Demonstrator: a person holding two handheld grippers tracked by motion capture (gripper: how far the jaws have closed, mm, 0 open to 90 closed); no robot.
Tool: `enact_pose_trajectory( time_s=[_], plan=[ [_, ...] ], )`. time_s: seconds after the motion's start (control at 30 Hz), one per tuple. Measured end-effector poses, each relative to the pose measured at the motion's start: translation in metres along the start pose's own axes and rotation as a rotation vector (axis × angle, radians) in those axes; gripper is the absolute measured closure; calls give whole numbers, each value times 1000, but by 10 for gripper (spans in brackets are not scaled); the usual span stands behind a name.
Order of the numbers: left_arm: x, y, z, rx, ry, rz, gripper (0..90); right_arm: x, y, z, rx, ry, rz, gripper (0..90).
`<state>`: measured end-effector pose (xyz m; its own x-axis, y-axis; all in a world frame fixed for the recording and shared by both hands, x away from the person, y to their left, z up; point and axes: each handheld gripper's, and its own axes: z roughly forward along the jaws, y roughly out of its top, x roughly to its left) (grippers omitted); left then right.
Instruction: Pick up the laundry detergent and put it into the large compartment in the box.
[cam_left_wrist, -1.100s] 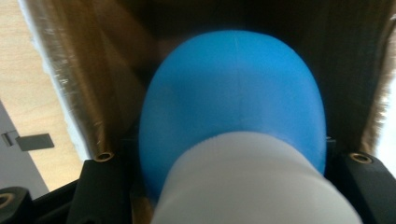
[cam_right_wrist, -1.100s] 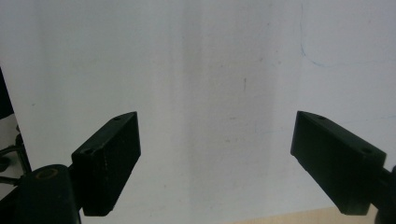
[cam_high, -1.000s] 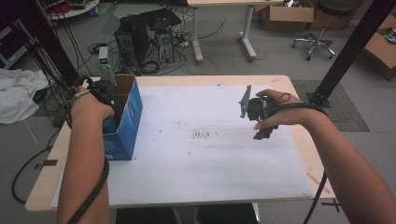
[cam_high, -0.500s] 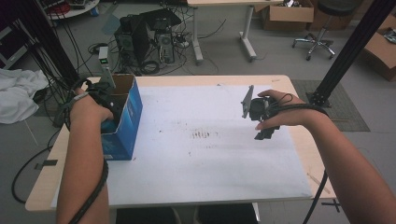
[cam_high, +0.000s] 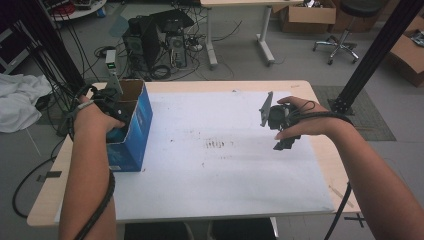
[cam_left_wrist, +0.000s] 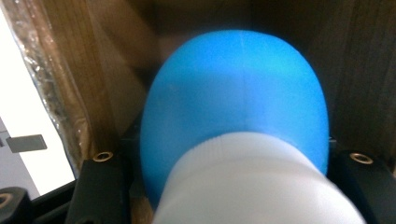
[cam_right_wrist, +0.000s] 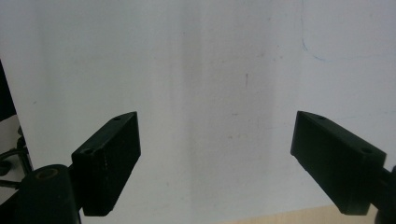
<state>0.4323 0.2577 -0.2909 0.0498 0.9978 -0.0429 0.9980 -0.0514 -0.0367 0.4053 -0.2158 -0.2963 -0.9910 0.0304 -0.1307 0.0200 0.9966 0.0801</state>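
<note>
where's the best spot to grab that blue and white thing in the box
By its rounded blue end, coming straight down through the open top of the blue box. The box walls block its sides, and the left gripper already clamps it there across its width.

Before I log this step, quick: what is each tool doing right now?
Left tool: closed on a blue and white object inside the blue cardboard box.
Right tool: open, holding nothing, above the white table sheet.

White sheet (cam_high: 220, 165) covers the table (cam_high: 330, 165); computer towers (cam_high: 157, 42) and office chair (cam_high: 345, 30) behind
</note>
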Motion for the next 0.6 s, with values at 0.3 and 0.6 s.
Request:
enact_pose_trajectory(
  time_s=[0.3, 0.6],
  plan=[
    [-3, -2, -3, -7, 15, 1, 352, 1, 1, 0, 0, -2, -1, 160],
    [-9, -4, -9, -8, 37, 18, 290, 2, 2, 0, 0, -3, -5, 160]
  ],
)
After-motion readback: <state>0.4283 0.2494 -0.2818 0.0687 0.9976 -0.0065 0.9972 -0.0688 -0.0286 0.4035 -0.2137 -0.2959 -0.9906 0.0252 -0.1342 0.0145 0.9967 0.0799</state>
